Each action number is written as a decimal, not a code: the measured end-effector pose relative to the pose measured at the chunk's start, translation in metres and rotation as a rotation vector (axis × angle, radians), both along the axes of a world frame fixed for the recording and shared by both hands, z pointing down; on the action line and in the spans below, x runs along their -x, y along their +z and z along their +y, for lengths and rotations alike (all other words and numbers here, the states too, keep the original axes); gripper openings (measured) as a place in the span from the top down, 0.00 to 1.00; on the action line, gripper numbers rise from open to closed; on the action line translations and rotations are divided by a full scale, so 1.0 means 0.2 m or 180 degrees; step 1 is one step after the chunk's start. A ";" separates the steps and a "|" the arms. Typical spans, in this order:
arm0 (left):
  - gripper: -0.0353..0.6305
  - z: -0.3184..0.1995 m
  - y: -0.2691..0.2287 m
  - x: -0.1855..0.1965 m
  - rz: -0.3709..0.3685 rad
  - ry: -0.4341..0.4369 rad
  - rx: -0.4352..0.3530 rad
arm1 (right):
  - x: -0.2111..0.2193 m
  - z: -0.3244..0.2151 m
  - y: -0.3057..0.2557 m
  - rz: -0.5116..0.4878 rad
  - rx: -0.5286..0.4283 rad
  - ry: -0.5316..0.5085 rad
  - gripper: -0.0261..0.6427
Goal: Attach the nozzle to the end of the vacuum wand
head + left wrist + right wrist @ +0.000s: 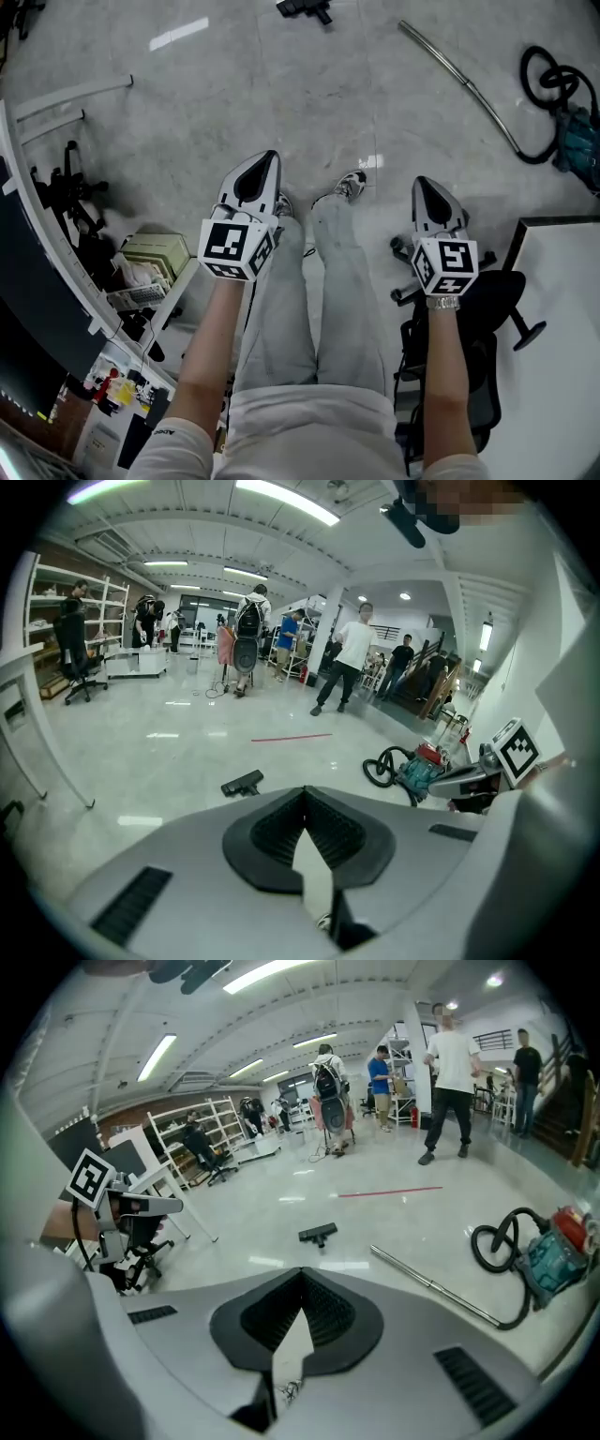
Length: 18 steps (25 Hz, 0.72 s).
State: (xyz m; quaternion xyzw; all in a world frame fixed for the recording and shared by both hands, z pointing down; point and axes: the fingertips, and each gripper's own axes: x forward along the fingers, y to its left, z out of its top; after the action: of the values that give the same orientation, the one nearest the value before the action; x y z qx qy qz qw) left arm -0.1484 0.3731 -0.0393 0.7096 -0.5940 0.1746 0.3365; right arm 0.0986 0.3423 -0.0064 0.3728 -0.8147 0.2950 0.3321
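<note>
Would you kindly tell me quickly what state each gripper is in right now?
Left gripper: closed, holding nothing.
Right gripper: closed, holding nothing.

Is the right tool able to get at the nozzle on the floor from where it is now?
Probably not yet. The right tool, shut, is held above the floor, and the nozzle lies well ahead of it. Only bare floor lies between them, so stepping closer looks unobstructed.

Black nozzle [305,8], silver wand [466,82], teal vacuum [577,141], pale marbled floor [234,103]
</note>
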 end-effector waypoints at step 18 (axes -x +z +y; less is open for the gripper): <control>0.93 -0.60 0.15 -0.07 0.0116 0.0489 0.0096 | -0.04 -0.38 0.06 0.0104 0.0110 0.0624 0.96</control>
State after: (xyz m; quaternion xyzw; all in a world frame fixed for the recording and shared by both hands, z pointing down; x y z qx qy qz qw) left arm -0.1337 0.2531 -0.0092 0.7509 -0.5289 0.1959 0.3435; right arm 0.1059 0.2659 0.0059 0.4497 -0.7636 0.3340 0.3213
